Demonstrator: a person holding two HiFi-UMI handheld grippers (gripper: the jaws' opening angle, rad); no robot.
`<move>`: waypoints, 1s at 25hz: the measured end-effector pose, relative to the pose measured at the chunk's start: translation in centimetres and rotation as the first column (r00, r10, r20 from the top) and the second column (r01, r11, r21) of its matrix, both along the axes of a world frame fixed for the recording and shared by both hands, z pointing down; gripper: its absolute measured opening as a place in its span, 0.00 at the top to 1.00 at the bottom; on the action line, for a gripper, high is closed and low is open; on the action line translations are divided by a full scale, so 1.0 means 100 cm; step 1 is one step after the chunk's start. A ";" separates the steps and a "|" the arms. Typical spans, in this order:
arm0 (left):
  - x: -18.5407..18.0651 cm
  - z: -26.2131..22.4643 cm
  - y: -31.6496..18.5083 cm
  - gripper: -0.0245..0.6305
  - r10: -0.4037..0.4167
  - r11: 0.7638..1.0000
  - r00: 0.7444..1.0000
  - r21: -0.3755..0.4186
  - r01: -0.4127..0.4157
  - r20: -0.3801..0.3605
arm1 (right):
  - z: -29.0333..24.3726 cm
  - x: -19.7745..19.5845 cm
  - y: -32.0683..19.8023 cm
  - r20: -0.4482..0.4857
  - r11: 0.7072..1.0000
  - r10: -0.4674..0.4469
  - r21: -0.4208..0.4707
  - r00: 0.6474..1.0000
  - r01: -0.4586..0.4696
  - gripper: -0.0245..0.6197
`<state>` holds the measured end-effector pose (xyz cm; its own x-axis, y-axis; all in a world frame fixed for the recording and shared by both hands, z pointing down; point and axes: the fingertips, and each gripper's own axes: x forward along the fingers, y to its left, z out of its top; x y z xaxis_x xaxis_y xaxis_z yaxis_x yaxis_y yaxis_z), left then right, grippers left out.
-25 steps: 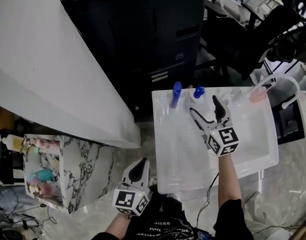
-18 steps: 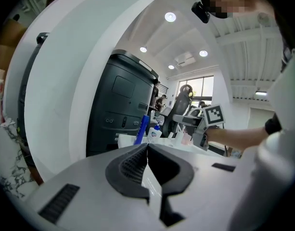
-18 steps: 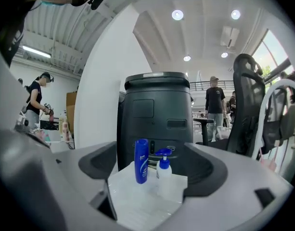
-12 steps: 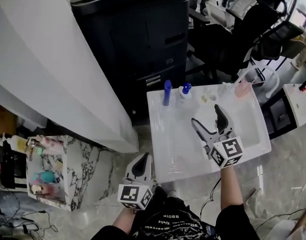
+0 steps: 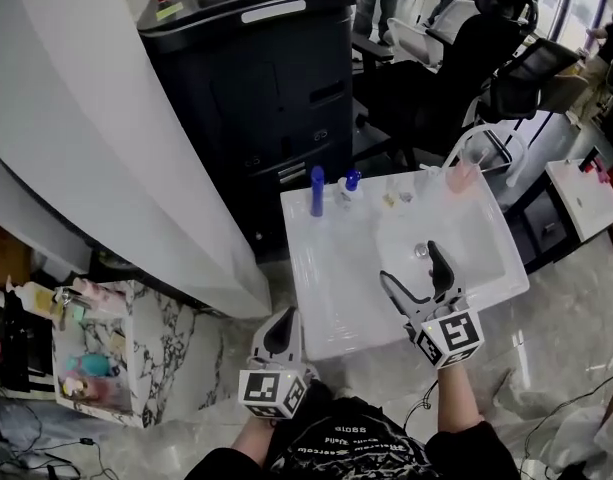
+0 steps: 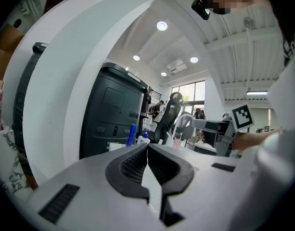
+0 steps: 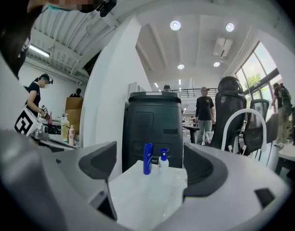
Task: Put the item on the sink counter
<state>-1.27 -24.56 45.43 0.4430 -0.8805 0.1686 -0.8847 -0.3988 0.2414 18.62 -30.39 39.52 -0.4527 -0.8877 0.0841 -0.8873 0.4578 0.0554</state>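
A white sink counter [image 5: 326,278] stands in the middle of the head view, with a basin and drain [image 5: 423,251] on its right side. At its back edge stand a tall blue bottle [image 5: 317,190] and a white pump bottle [image 5: 350,184] with a blue top. My right gripper [image 5: 414,266] hovers open over the counter's front, holding nothing. In the right gripper view the blue bottle [image 7: 147,159] and pump bottle [image 7: 163,160] stand far ahead between its spread jaws. My left gripper [image 5: 283,330] is shut and empty, low off the counter's front left corner.
A black office printer [image 5: 256,78] stands behind the counter, a curved white wall [image 5: 86,128] to the left. A marble shelf unit [image 5: 161,333] with several toiletries is at lower left. A pink cup [image 5: 460,176] stands at the counter's back right. Office chairs [image 5: 506,58] are beyond.
My right gripper has drawn back from the two bottles toward the counter's front edge, still open. The head view has tipped up. The left gripper stays shut and low.
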 end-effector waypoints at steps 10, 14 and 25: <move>0.016 -0.007 0.013 0.95 0.026 0.999 0.999 0.035 -0.027 0.027 | 0.036 0.001 0.062 0.079 0.995 0.061 -0.089 0.995 -0.054 0.31; 0.020 -0.004 0.019 0.95 0.022 1.000 1.000 0.020 -0.022 0.016 | 0.044 0.003 0.081 0.077 0.990 0.095 -0.107 0.993 -0.086 0.31; 0.029 -0.003 0.028 0.95 0.040 0.998 0.998 0.038 -0.042 0.055 | 0.044 0.005 0.096 0.036 0.987 0.147 -0.073 0.989 -0.144 0.63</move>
<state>1.64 -21.73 45.18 0.4700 -0.8682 0.1594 -0.8788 -0.4432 0.1770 19.08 -20.74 43.91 -0.3238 -0.9369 0.1322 -0.9455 0.3254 -0.0097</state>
